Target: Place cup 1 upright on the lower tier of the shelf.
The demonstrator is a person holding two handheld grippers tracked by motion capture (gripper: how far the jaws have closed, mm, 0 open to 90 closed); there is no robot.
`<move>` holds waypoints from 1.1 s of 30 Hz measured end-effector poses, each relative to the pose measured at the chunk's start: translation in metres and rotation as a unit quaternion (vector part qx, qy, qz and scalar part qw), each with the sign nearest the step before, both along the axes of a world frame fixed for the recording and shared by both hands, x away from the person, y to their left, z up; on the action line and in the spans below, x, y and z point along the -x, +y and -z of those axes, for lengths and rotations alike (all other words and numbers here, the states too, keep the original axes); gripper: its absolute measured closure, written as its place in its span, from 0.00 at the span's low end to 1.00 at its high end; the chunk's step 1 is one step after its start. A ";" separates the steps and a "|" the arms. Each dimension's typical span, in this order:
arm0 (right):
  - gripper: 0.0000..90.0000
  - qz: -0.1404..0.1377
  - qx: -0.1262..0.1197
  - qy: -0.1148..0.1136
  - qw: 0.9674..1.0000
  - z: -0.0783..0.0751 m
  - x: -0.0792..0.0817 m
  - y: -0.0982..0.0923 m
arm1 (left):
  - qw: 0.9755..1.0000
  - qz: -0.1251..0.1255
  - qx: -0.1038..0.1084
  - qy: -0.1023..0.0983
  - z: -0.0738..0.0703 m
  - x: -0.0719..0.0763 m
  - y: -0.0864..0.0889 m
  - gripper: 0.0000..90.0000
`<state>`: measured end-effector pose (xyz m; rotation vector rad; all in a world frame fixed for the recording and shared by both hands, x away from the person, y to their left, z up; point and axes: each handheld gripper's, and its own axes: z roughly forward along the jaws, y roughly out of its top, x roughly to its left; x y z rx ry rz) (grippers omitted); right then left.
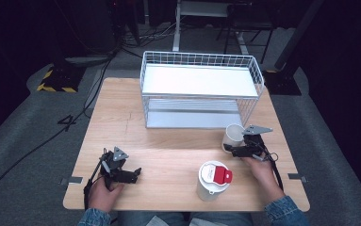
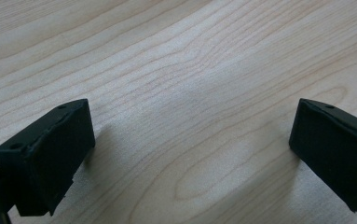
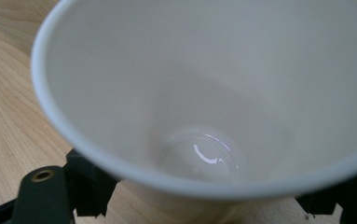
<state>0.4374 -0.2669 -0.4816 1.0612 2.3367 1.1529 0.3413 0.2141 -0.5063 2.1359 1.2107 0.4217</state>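
No readable labels. Pale wood-grain tabletop (image 1: 168, 155); dark room, grey floor, cables. White wire rack (image 1: 201, 89) w/ flat shelves at far edge. White paper cup (image 1: 233, 136), smooth, tapered, empty, stands near right edge in front of rack; right gripper (image 1: 234, 150) fingers clamped on it. Left gripper (image 1: 135, 173) fingers wide apart, nothing between. White tumbler (image 1: 212, 181), red lid flap, near front edge.
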 end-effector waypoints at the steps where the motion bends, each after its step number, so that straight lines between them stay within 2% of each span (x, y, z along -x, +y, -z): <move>1: 0.25 0.000 0.000 0.000 1.000 0.000 0.000 0.000 | 1.000 0.000 0.000 0.000 0.000 0.000 0.000 0.01; 16: 0.26 0.001 0.005 -0.010 1.000 -0.004 0.001 0.000 | 1.000 0.000 0.000 0.000 0.000 0.000 0.000 0.01; 21: 0.26 -0.002 0.012 -0.009 1.000 -0.013 0.000 0.003 | 1.000 0.000 0.000 0.000 0.000 0.000 0.000 0.01; 31: 0.26 -0.011 0.007 -0.022 1.000 -0.035 -0.010 0.014 | 1.000 0.000 0.000 0.000 0.000 0.000 0.000 0.01; 33: 0.26 -0.013 0.006 -0.015 1.000 -0.036 -0.012 0.017 | 1.000 0.000 0.000 0.000 0.000 0.000 0.000 0.01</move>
